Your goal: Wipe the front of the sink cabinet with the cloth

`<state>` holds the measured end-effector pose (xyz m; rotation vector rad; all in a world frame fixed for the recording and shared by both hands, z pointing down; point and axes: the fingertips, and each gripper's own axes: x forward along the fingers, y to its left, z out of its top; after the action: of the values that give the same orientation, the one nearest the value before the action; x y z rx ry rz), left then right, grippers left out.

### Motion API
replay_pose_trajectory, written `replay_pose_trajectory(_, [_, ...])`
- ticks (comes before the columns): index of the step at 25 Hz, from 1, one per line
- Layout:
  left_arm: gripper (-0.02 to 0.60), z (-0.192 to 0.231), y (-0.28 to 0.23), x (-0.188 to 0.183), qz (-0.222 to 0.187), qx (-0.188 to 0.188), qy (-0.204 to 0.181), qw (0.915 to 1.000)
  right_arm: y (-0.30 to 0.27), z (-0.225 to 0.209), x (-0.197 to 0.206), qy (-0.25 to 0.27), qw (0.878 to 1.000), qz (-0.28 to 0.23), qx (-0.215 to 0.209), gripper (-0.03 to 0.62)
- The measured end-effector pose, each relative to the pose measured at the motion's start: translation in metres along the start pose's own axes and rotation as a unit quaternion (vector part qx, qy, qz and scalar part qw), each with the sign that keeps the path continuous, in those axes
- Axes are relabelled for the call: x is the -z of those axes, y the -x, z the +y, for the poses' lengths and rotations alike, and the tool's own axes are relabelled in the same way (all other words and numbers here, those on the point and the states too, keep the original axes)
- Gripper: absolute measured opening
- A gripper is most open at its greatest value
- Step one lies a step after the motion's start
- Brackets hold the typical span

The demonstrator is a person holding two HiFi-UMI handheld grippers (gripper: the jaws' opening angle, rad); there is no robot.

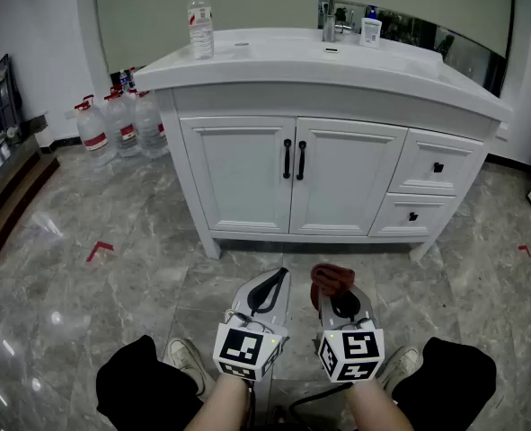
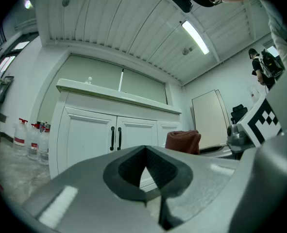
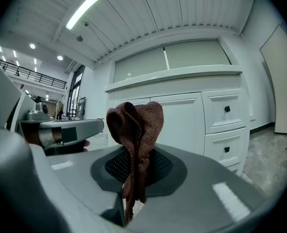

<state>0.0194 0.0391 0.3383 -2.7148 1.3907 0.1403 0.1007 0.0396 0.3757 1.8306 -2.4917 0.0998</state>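
The white sink cabinet [image 1: 337,178] stands ahead of me, with two doors on black handles [image 1: 293,159] and two drawers [image 1: 434,168] at its right. My right gripper [image 1: 330,287] is shut on a folded red-brown cloth [image 1: 331,279], which sticks up from between its jaws [image 3: 135,125]. My left gripper [image 1: 276,281] is shut with nothing in it, its tips meeting [image 2: 144,166]. Both grippers hover low over the floor, a short way in front of the cabinet doors [image 2: 116,139] and apart from them.
A water bottle [image 1: 200,21], a tap [image 1: 327,7] and a small container [image 1: 370,30] stand on the countertop. Several large water jugs [image 1: 119,126] sit on the floor left of the cabinet. Red tape marks [image 1: 99,250] lie on the marble floor.
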Motion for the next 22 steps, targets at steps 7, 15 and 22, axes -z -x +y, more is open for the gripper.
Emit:
replay_pose_trajectory(7, [0.000, 0.002, -0.002, 0.000, 0.003, -0.003, 0.002, 1.0000, -0.001, -0.001, 0.000, 0.002, 1.000, 0.003, 0.001, 0.080])
replay_pose_trajectory(15, [0.000, 0.010, -0.002, -0.007, -0.009, -0.015, 0.009, 0.9998, -0.003, -0.006, -0.003, -0.028, 1.000, -0.003, 0.011, 0.080])
replay_pose_trajectory(22, [0.000, 0.039, 0.002, -0.008, -0.016, -0.043, 0.010, 0.9989, -0.025, 0.004, -0.001, -0.037, 0.999, -0.001, -0.002, 0.080])
